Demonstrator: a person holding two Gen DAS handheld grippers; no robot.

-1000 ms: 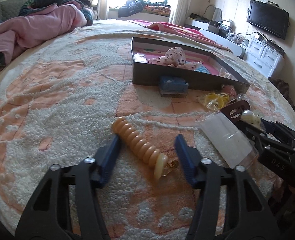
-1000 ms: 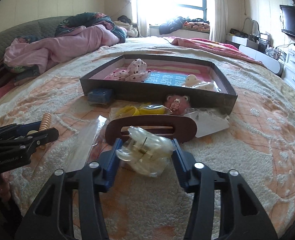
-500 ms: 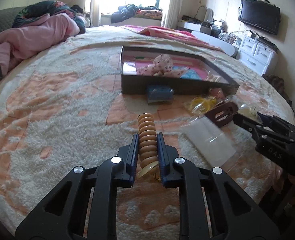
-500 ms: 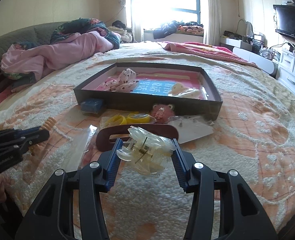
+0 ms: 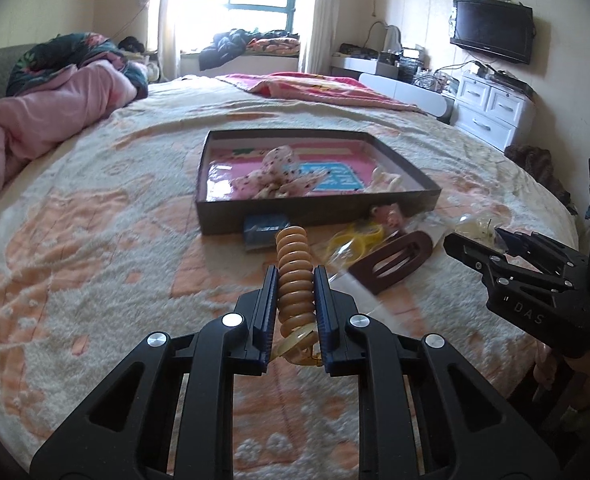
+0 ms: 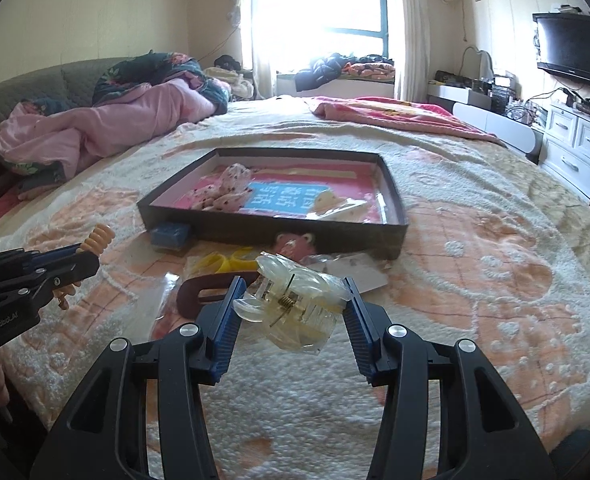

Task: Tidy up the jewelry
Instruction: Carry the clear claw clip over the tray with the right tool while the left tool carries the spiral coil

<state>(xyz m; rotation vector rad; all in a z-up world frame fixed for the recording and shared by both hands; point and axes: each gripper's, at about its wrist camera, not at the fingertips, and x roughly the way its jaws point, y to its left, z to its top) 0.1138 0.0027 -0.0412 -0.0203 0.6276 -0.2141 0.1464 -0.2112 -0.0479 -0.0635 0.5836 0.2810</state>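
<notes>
My left gripper is shut on an orange ribbed spiral hair clip and holds it above the bedspread; the clip also shows in the right wrist view. My right gripper is shut on a clear plastic claw clip, lifted off the bed. A dark shallow box with a pink lining lies ahead; it holds a dotted fabric bow and a pale clip.
In front of the box lie a brown oval hair clip, yellow rings, a blue item, a pink bear piece and clear plastic bags. A pink quilt is piled at the left.
My left gripper closed on the orange spiral clip and lifted it off the bedspread. My right gripper rose with the clear claw clip.
</notes>
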